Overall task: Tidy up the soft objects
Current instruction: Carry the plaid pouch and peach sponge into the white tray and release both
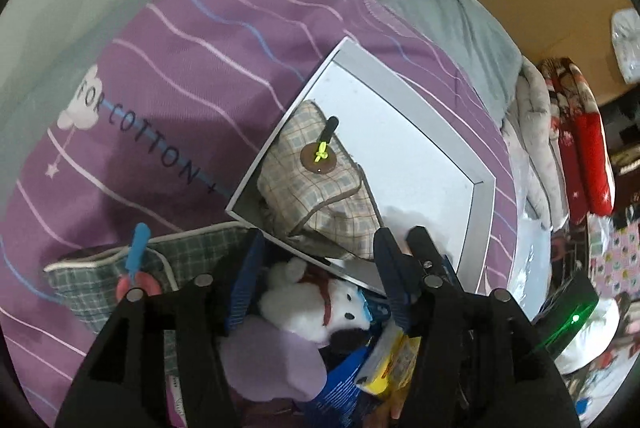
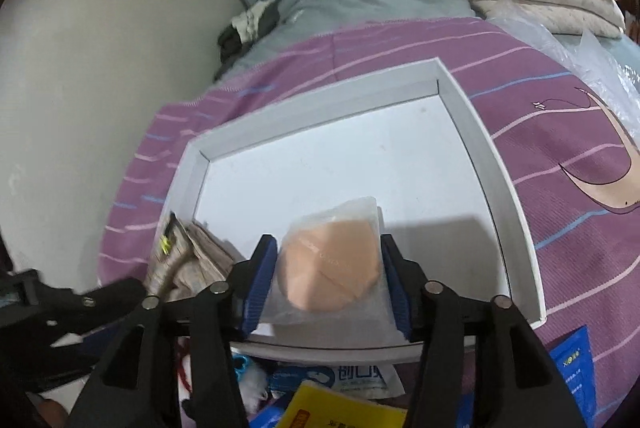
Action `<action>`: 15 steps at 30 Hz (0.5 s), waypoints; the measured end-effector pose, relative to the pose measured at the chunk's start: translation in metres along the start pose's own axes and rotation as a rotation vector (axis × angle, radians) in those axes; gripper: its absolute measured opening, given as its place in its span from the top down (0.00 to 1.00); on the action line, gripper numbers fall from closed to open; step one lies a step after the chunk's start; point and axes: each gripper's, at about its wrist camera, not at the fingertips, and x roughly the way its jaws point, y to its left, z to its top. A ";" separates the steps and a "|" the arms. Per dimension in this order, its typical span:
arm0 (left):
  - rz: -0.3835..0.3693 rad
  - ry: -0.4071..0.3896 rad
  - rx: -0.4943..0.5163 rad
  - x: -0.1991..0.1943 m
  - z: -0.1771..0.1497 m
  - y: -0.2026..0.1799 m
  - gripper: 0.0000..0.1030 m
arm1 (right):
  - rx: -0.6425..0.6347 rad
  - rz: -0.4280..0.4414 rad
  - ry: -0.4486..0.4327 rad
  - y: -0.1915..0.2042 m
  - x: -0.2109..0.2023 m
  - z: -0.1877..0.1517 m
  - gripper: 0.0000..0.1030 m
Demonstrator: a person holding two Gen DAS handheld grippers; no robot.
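the right tongs [image 2: 329,280] stand apart over the near end of the white tray [image 2: 516,164] on the bed, with the peach sponge in its clear wrapper [image 2: 330,270] lying on the tray floor between the blue pads, which look just clear of the wrapper. it reads as a release: to do it well, draw the tongs straight back and up so neither pad drags the slippery wrapper off the tray.

the left tongs [image 1: 320,268] are also apart and empty, poised above the white plush toy [image 1: 316,302] in the heap at the tray's near edge, likely the next pick.

only the left view shows that heap well, plus the checked pouch [image 1: 320,184] in the tray's corner and a green checked one [image 1: 100,276] outside. only the right view shows the sponge.
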 end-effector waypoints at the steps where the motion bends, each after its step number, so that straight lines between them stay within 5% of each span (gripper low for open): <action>1: 0.001 -0.009 0.014 -0.003 0.001 -0.001 0.44 | -0.010 0.019 0.011 0.003 -0.002 -0.001 0.27; 4: -0.011 -0.050 0.054 -0.008 0.004 -0.004 0.48 | 0.001 0.110 0.023 0.006 -0.014 -0.001 0.14; 5: -0.016 -0.064 0.064 -0.009 0.005 -0.004 0.64 | 0.016 0.138 0.017 0.005 -0.018 0.000 0.14; 8: -0.092 -0.085 0.079 -0.006 0.008 -0.003 0.88 | 0.083 0.195 -0.054 -0.008 -0.035 0.004 0.14; 9: -0.133 -0.080 0.085 -0.003 0.010 -0.003 0.90 | 0.095 0.201 -0.074 -0.011 -0.038 0.005 0.19; 12: -0.217 -0.051 0.105 0.011 0.010 -0.006 0.92 | 0.149 0.200 -0.063 -0.021 -0.035 0.005 0.67; 15: -0.194 -0.003 0.121 0.029 0.009 -0.011 0.92 | 0.179 0.173 -0.011 -0.026 -0.021 0.001 0.77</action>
